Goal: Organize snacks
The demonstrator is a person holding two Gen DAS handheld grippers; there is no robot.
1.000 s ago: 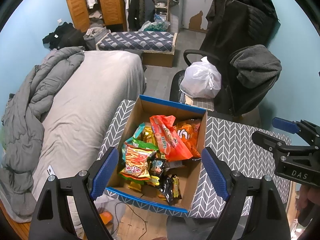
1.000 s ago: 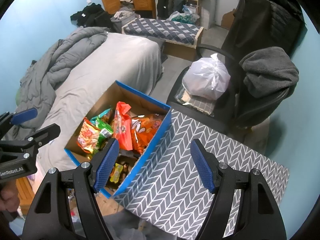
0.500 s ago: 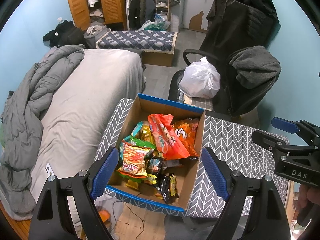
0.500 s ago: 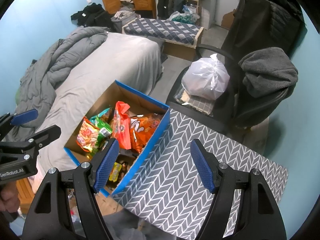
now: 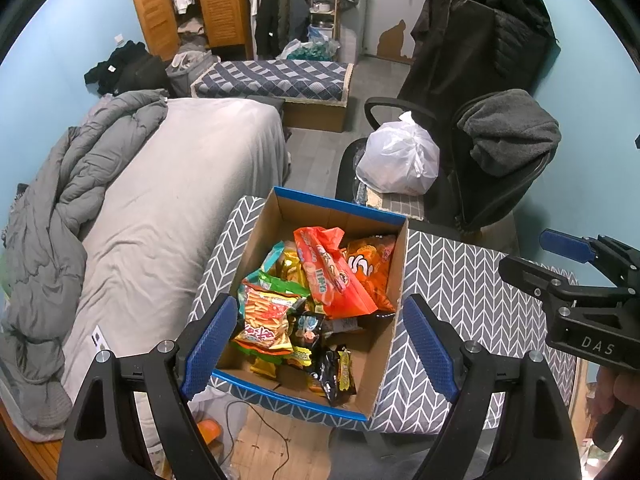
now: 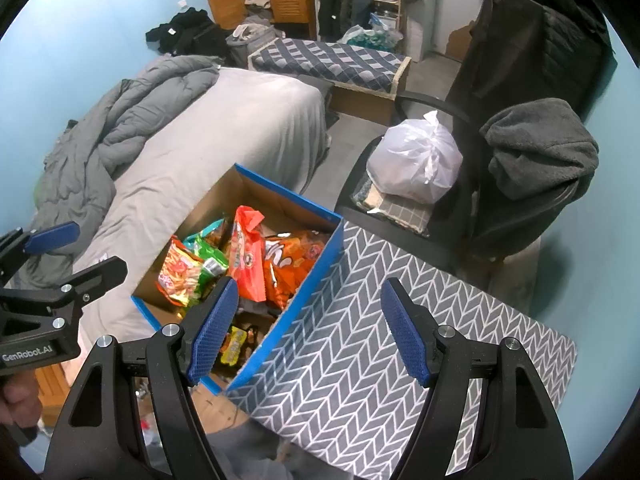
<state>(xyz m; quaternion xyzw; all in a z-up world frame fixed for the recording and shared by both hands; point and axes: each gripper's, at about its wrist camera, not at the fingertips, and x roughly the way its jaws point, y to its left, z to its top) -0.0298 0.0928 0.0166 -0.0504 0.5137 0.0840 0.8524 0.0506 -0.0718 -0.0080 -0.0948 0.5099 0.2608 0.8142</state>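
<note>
Both grippers hang above the cardboard box [image 5: 320, 308], likely so each camera takes in its contents. Left gripper [image 5: 320, 344]: fingers spread wide, holding nothing, directly over the box. Right gripper [image 6: 308, 330]: equally wide, empty, over the herringbone tabletop [image 6: 360, 340] just right of the box. All snacks visible lie loose inside the box: red-orange bag [image 5: 328, 272] leaning across the middle, orange puffs bag [image 5: 370, 268] at its right wall, chip bag [image 5: 266, 316] at the left, dark packets [image 5: 336, 372] near the front; whether sorted or jumbled, I cannot judge

I hold my left gripper [image 5: 320, 340] with jaws spread wide, empty. My right gripper [image 6: 308, 328] is equally spread and empty
</note>
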